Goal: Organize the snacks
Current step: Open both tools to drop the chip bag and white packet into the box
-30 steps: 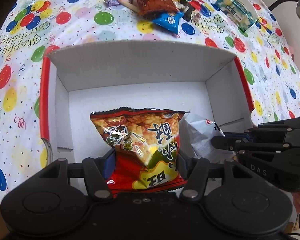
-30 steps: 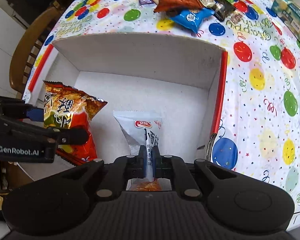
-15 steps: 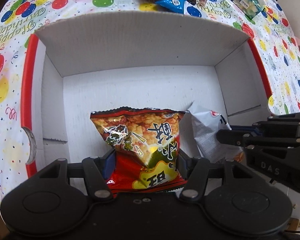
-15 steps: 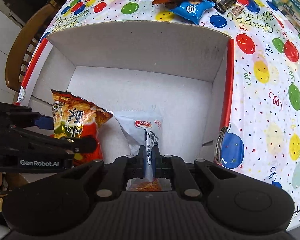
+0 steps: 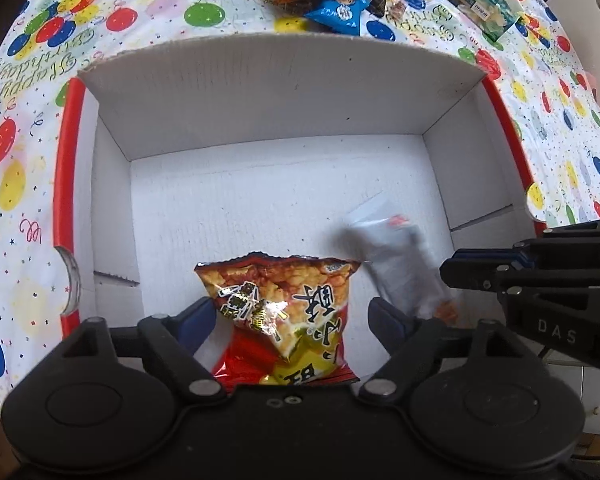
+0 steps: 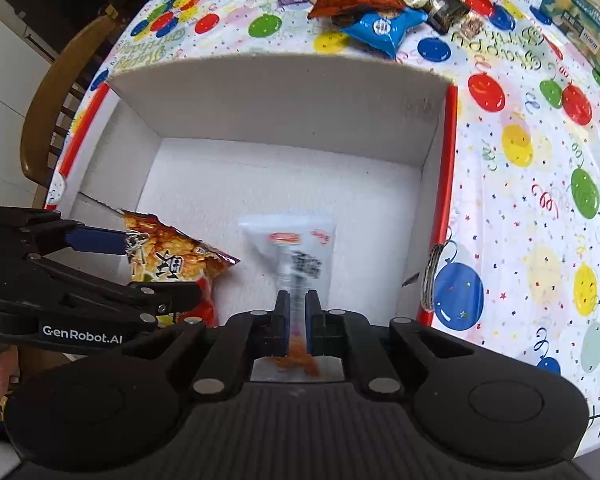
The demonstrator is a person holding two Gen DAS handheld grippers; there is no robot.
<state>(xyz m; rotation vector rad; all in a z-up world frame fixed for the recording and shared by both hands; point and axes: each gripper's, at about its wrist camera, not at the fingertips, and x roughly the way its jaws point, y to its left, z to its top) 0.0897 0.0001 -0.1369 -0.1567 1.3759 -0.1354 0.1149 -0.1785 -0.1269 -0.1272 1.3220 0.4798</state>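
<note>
My left gripper (image 5: 290,316) stands wide open around the red-orange crinkled snack bag (image 5: 282,312) inside the white cardboard box (image 5: 280,100). My right gripper (image 6: 298,308) is slightly parted; blurred white packet (image 6: 294,248) between.

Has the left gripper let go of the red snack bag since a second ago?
Yes. The left gripper now stands open, fingers clear of the red snack bag, which sits low inside the white box.
</note>
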